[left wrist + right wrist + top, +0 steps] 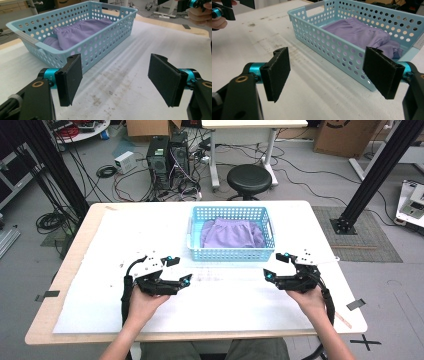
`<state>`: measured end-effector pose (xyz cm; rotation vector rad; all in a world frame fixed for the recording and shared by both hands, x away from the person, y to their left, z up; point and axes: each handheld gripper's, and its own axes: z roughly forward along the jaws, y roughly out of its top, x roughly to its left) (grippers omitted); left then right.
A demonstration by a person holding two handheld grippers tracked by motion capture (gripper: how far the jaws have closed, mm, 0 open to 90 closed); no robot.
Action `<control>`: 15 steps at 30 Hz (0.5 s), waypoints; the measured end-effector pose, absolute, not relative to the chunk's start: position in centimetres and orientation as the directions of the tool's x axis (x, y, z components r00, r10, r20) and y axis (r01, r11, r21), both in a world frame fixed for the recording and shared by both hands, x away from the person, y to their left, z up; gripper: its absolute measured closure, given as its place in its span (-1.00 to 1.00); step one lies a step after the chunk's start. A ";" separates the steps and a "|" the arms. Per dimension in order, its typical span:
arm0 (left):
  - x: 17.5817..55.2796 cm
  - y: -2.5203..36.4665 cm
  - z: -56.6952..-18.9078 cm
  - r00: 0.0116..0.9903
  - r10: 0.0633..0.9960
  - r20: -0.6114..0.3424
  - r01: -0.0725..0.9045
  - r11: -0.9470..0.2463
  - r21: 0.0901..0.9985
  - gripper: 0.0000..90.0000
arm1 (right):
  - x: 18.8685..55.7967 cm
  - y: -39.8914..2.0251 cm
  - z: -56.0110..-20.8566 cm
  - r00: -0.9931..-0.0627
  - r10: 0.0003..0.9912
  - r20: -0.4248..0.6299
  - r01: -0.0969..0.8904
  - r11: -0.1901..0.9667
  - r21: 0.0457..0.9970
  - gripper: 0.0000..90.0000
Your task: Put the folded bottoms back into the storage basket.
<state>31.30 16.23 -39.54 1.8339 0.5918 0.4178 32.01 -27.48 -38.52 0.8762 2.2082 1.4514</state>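
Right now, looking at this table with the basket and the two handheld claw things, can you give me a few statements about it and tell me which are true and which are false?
1. The purple cloth lies inside the blue basket. True.
2. The left gripper is clamped on the cloth. False: its jaws stand open with nothing between them, over the bare white table cover.
3. The right gripper is open and holds nothing. True.
4. The basket sits at the table's near edge, between the person's forearms. False: it sits toward the far side, beyond both grippers.
5. The cloth hangs over the basket's rim onto the table. False: it stays within the basket walls.
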 end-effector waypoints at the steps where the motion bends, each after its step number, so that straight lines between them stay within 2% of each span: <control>1: 31.3 16.2 -39.7 0.813 0.582 -0.007 0.197 -0.265 0.944 -0.39 | 32.0 -27.5 -38.6 -0.747 0.664 0.040 0.302 0.285 0.910 -0.50; 15: 31.5 16.3 -39.9 0.808 0.589 -0.016 0.213 -0.267 0.940 -0.39 | 32.2 -27.3 -39.1 -0.730 0.683 0.023 0.309 0.300 0.903 -0.49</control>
